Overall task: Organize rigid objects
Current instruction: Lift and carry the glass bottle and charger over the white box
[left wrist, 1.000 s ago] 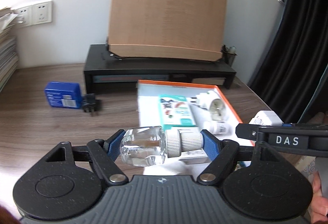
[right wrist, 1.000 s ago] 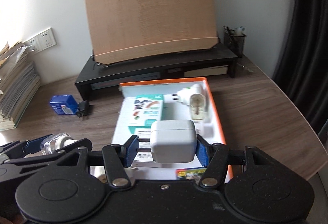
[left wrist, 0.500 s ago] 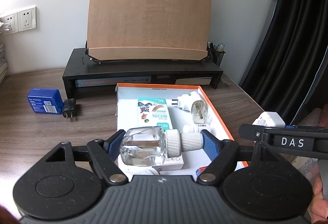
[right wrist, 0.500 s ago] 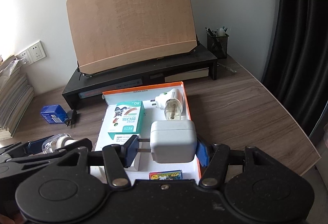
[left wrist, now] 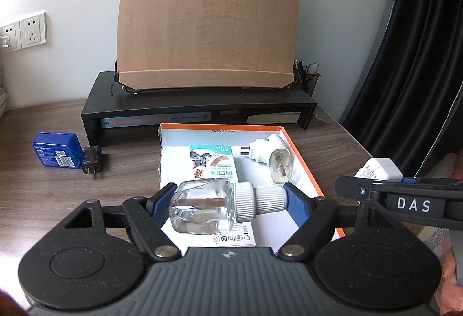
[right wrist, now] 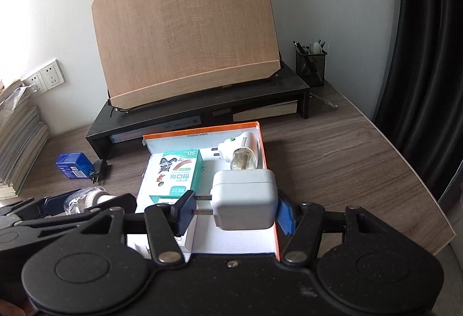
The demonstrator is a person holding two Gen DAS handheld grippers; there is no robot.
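Orange-rimmed box sits mid-desk as collection point. My left gripper clamps the clear bottle base-to-cap above the box's near left; my right gripper pinches the white charger over its near right, presumably both for stowing.

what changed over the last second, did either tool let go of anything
No. Both tools rose and drew back over the orange-edged box, so more of the desk shows. The left tool stays clamped on the clear bottle, the right tool on the white charger. The bandage box, plug-in vaporizer and blue case have not moved.
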